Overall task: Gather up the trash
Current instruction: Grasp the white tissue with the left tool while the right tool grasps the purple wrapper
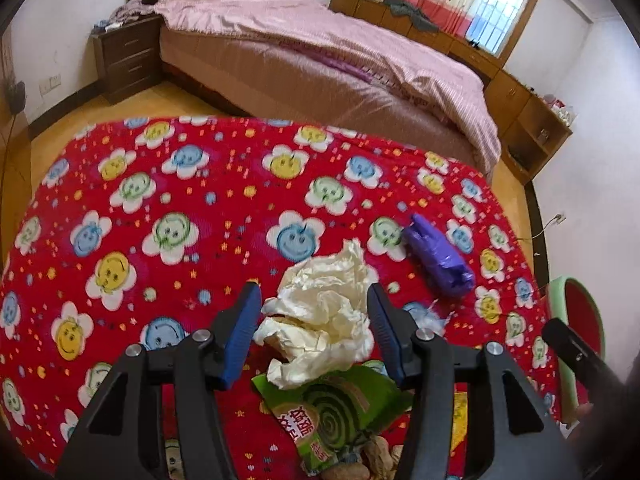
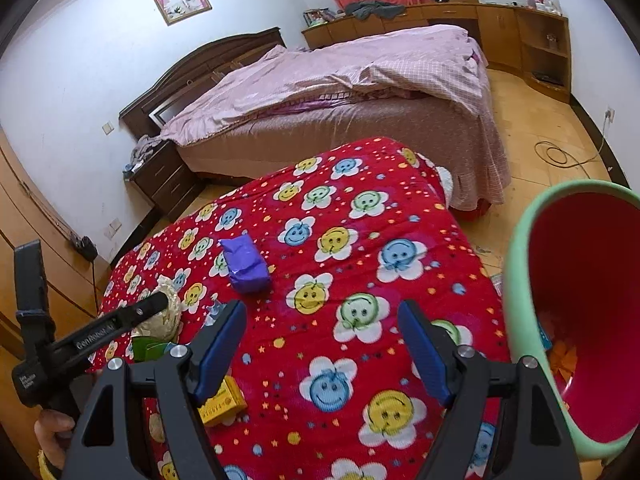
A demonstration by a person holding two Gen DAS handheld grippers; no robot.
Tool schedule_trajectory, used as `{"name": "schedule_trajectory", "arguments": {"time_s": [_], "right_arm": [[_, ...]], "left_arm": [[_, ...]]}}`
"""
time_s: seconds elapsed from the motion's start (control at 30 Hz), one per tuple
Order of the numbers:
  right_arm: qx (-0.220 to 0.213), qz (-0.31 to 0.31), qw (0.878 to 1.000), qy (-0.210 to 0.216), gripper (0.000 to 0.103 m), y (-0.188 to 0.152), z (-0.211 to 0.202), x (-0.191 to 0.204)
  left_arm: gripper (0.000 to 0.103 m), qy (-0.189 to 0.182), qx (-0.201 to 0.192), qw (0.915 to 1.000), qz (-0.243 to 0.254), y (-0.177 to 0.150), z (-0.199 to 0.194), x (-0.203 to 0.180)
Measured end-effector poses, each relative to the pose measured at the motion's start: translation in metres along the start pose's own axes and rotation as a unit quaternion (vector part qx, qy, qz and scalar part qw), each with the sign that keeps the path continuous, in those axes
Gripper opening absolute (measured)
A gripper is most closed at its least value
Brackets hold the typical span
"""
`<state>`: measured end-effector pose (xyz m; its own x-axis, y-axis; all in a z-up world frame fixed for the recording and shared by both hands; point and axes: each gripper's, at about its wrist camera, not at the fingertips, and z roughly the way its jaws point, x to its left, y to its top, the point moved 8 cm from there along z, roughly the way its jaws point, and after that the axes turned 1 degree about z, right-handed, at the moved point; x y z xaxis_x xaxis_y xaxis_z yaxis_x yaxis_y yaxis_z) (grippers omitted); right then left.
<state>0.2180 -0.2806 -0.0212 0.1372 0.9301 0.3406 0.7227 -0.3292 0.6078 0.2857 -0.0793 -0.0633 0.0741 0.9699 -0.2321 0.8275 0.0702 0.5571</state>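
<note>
Trash lies scattered on a tabletop (image 1: 160, 160) draped in a red cloth printed with smiling flower faces. In the left wrist view the left tool (image 1: 316, 332) points steeply down over a crumpled cream paper wad (image 1: 324, 308), which sits between its two blue fingers (image 1: 240, 332); the jaws stand about half apart, and small gaps seem to show on both sides of the wad, so the pads do not appear to press on it. Just nearer than the wad lies a green mosquito-coil packet (image 1: 332, 404) with a spiral printed on it, the wad's near edge overlapping its far edge, and some brownish scraps lie at the packet's near end, too blurred to name. To the right and farther off, apart from the wad, rests a purple wrapped bundle (image 1: 438, 254). In the right wrist view the right tool (image 2: 322, 344) hovers over bare cloth with its jaws wide apart and nothing between them; a yellow box (image 2: 222, 402) lies just beside its left finger, partly hidden behind it. The purple bundle (image 2: 245, 266) lies farther away, left of centre. At the right edge stands a bin (image 2: 516, 280) with a pale green outside and red inside, tilted toward the camera, with some scraps in its bottom. Behind the tabletop are a bed (image 2: 320, 120) with a pink cover and wooden cabinets (image 2: 500, 28) along the far wall.
</note>
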Motion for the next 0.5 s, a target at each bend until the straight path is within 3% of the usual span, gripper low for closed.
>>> {"name": "schedule_trajectory", "arguments": {"time_s": [0.2,0.33,0.5], "right_arm": [[0.012,-0.015,1.000,0.006,0.080,0.003,0.019,0.015],[0.019,-0.030,0.999,0.010,0.080,0.005,0.033,0.029],[0.023,-0.052,0.998,0.016,0.080,0.006,0.050,0.046]], "left_arm": [[0.054,-0.016,-0.001,0.9996,-0.022,-0.003,0.008,0.007],[0.041,-0.033,-0.015,0.9991,-0.024,-0.003,0.007,0.006],[0.032,-0.041,-0.039,0.9982,-0.021,-0.001,-0.001,0.005]]}}
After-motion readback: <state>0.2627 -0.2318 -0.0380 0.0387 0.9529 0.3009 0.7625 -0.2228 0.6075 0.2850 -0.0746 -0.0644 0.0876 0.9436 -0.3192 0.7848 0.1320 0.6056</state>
